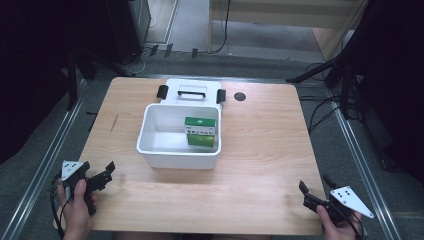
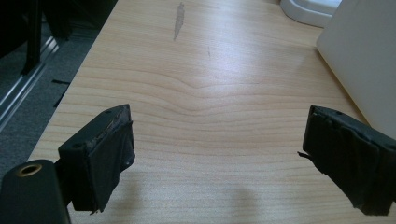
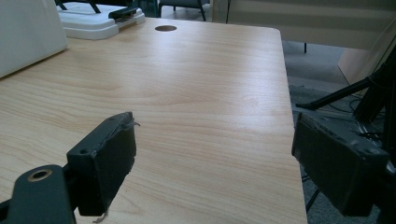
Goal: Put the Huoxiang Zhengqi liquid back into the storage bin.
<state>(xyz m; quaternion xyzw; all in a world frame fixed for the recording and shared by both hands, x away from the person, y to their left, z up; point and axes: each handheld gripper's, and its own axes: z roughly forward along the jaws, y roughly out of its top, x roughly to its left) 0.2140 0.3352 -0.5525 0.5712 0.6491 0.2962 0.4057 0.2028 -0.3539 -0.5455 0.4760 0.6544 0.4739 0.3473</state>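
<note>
A white open box [image 1: 150,150] stands mid-table with a green carton [image 1: 200,131] upright inside it at the right. Its white lid [image 1: 172,91], with a black handle and two black clips, lies flat behind it. My left gripper [image 1: 109,171] rests near the table's front left corner, open, nothing between its jaws. My right gripper [image 1: 303,193] sits at the front right corner, open and empty as well. In the left gripper view my left gripper [image 2: 217,161] faces bare wood, the box wall [image 2: 364,60] at right. In the right gripper view my right gripper [image 3: 215,163] looks along the table's right edge, the lid [image 3: 93,23] far off.
A wooden table [image 1: 260,140] carries a round cable hole [image 1: 240,96] near its back edge. Metal rails run along both sides. Tripod legs and cables [image 1: 340,100] lie on the floor at the right. Open wood lies between box and grippers.
</note>
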